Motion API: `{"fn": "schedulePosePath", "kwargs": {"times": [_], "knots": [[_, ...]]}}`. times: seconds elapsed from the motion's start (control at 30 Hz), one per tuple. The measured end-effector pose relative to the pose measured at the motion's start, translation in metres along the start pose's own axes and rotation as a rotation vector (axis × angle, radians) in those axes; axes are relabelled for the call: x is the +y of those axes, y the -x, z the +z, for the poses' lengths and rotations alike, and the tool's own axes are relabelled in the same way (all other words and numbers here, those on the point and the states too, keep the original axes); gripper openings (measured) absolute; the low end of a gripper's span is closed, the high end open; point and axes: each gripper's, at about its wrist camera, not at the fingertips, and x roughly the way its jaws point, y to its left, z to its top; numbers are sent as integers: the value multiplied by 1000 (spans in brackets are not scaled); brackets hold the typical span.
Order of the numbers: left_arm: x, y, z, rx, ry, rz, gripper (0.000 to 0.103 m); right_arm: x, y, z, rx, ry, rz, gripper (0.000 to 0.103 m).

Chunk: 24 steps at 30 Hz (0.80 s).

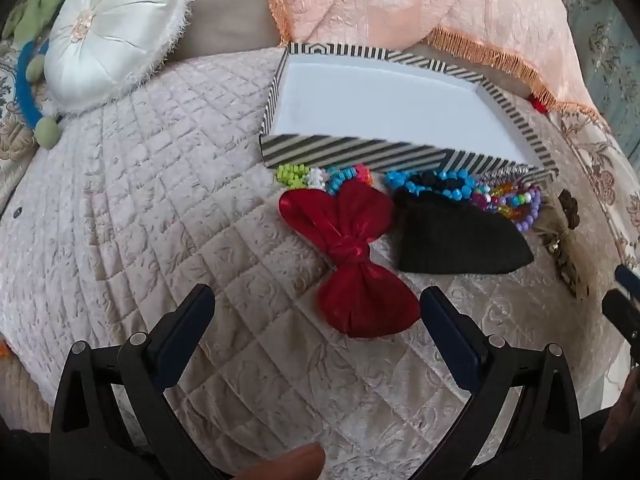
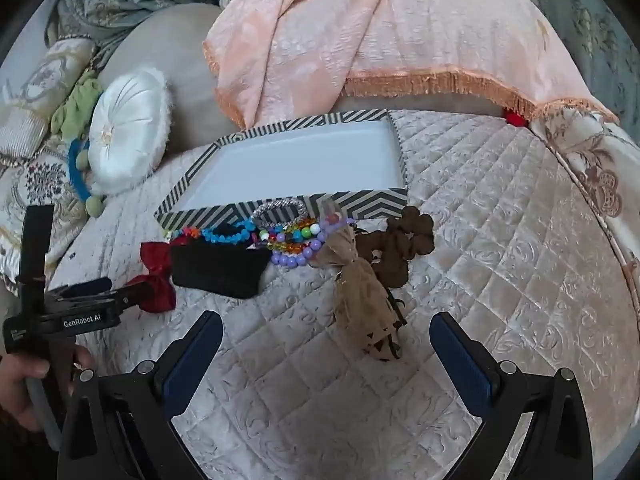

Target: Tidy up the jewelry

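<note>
Red satin bow [image 1: 352, 256] just ahead of left tool [image 1: 318, 306], between the wide-open fingers but not touched; long axis running away from the tool toward the striped box [image 1: 360, 152]. Right tool [image 2: 326, 332] also fully open and empty, tilted down over the quilted bed [image 2: 500, 240], with brown bow [image 2: 368, 296] ahead. Beaded bracelets [image 2: 292, 240] lying against the box's near wall. Box empty. Left hand probably nearer for red bow.
</note>
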Motion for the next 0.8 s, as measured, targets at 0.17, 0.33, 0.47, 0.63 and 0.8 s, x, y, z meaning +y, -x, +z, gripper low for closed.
{"fn": "schedulePosePath", "kwargs": {"times": [0.17,0.33,0.47,0.63,0.8], "knots": [[-5,2,-2,-14,-49,41,102,7,6,-4,-12,55,-21,103],[-7,-3,-3,0,-71,55,102,7,1,10,-27,108,-45,103],[-10,0,-2,-34,-87,50,102,14,0,8,-28,130,-43,103],[-10,1,-2,-14,-89,41,102,19,0,5,-70,162,-48,103],[-10,-1,-2,19,-84,44,102,15,-6,5,-40,167,-104,103]]}}
